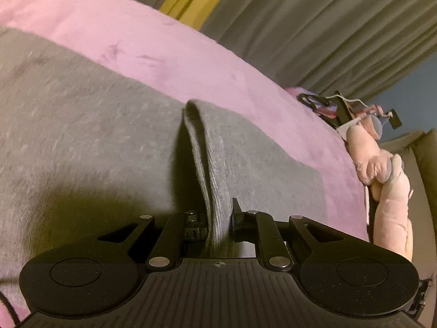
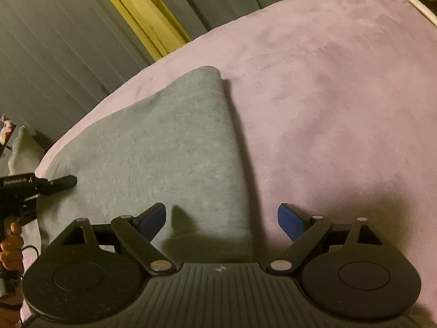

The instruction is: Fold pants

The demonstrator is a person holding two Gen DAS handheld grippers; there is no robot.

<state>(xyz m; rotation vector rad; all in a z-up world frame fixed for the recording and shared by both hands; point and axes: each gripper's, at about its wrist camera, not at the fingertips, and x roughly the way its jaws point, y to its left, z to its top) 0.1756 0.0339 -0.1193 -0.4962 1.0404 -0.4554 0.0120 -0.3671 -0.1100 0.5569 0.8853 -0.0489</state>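
Grey pants (image 1: pixel 82 125) lie spread on a pink blanket (image 1: pixel 169 54). My left gripper (image 1: pixel 218 218) is shut on a raised ridge of the grey fabric (image 1: pixel 210 164), which runs between its jaws. In the right wrist view the grey pants (image 2: pixel 153 147) lie folded with a pointed far corner. My right gripper (image 2: pixel 221 218) is open, its blue pads (image 2: pixel 289 220) spread over the near right edge of the pants, holding nothing. The left gripper (image 2: pixel 58 181) shows at the left edge of that view, touching the fabric, held by a hand.
Grey curtains (image 1: pixel 327 27) with a yellow strip (image 2: pixel 142 19) hang behind the bed. A pink plush toy (image 1: pixel 382 180) and a black device with cables (image 1: pixel 341 106) lie at the right bed edge. A white object (image 2: pixel 21 147) sits beyond the left edge.
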